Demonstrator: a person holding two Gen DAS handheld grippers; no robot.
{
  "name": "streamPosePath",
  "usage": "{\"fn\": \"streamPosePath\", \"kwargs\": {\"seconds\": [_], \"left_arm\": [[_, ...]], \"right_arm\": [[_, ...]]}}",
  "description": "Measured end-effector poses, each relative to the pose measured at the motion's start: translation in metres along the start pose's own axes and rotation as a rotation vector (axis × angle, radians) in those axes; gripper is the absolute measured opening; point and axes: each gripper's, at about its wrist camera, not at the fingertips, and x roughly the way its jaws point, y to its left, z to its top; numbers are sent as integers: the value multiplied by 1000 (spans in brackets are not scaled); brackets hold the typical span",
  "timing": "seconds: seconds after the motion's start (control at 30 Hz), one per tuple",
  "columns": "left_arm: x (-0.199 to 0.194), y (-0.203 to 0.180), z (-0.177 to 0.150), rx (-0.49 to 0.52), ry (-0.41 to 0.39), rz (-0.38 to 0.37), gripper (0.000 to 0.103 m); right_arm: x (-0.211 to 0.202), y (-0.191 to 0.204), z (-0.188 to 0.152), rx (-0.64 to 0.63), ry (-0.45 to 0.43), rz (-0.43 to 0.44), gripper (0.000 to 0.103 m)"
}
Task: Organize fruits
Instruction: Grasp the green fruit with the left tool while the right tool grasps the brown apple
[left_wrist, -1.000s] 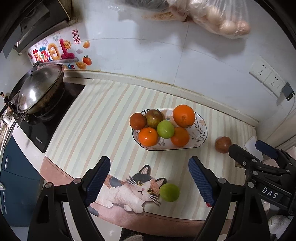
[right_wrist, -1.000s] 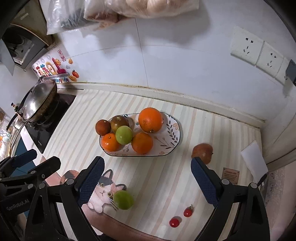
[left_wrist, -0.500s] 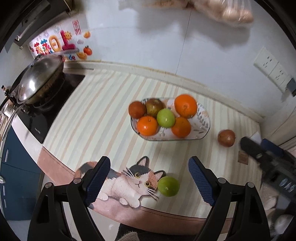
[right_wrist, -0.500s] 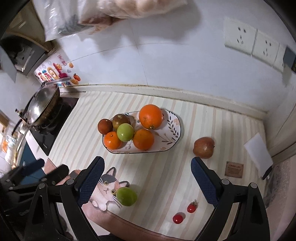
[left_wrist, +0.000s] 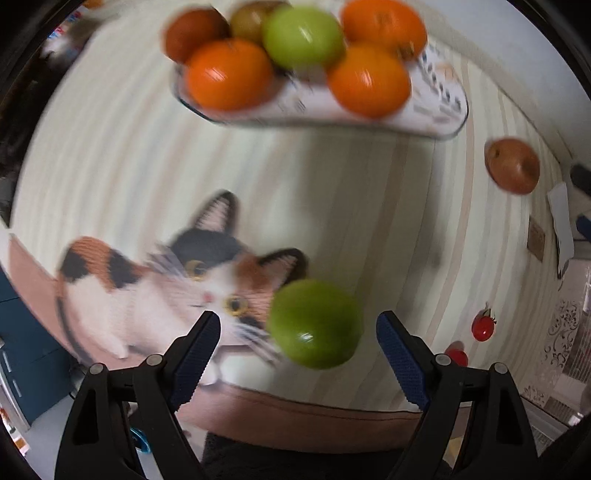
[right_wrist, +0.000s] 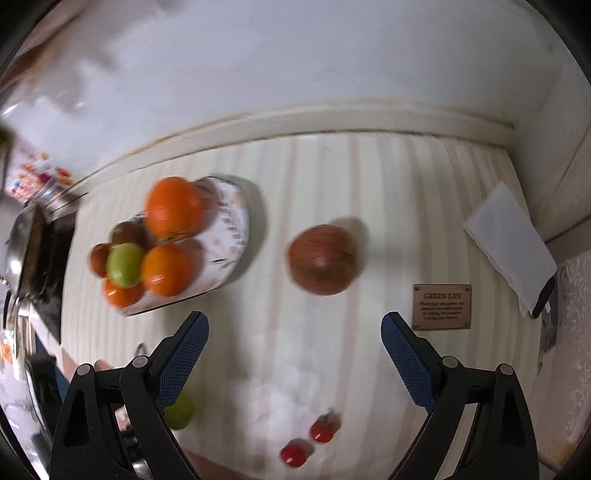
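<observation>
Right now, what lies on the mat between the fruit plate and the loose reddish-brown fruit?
Nothing: in the right wrist view, only bare striped mat separates the fruit plate from the reddish-brown fruit.

Glossy green fruit (left_wrist: 316, 323) on a woven-looking cloth mat (left_wrist: 351, 206); the gripper (left_wrist: 298, 345) pads look textured.

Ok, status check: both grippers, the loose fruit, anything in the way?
Left gripper open, over loose green fruit. Right gripper open, empty, short of brown fruit. Two small red fruits loose too. Path to bowl unobstructed.
</observation>
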Motion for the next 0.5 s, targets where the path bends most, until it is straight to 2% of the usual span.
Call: {"fn": "streamPosePath", "kwargs": {"seconds": [0.07, 0.13, 0.2, 0.37, 0.4, 0.43, 0.47, 0.5], "left_arm": [[15, -5, 3, 0, 30, -4, 85], [22, -7, 4, 1, 37, 4, 60], [22, -9, 4, 6, 22, 0, 60], [20, -8, 0, 37, -6, 65, 60], [19, -6, 0, 34, -12, 76, 60], [19, 0, 1, 24, -18, 86, 60], [18, 9, 4, 1, -20, 88, 60], [16, 17, 6, -18, -22, 89, 60]], "right_arm": [[16, -10, 9, 28, 15, 7, 97], [34, -17, 21, 53, 25, 13, 97], [48, -20, 29, 65, 37, 16, 97], [92, -22, 45, 88, 119, 3, 95], [97, -22, 46, 87, 125, 3, 91], [103, -19, 47, 75, 128, 1, 78], [105, -16, 47, 61, 128, -21, 71], [106, -14, 47, 47, 119, -33, 71]]}}
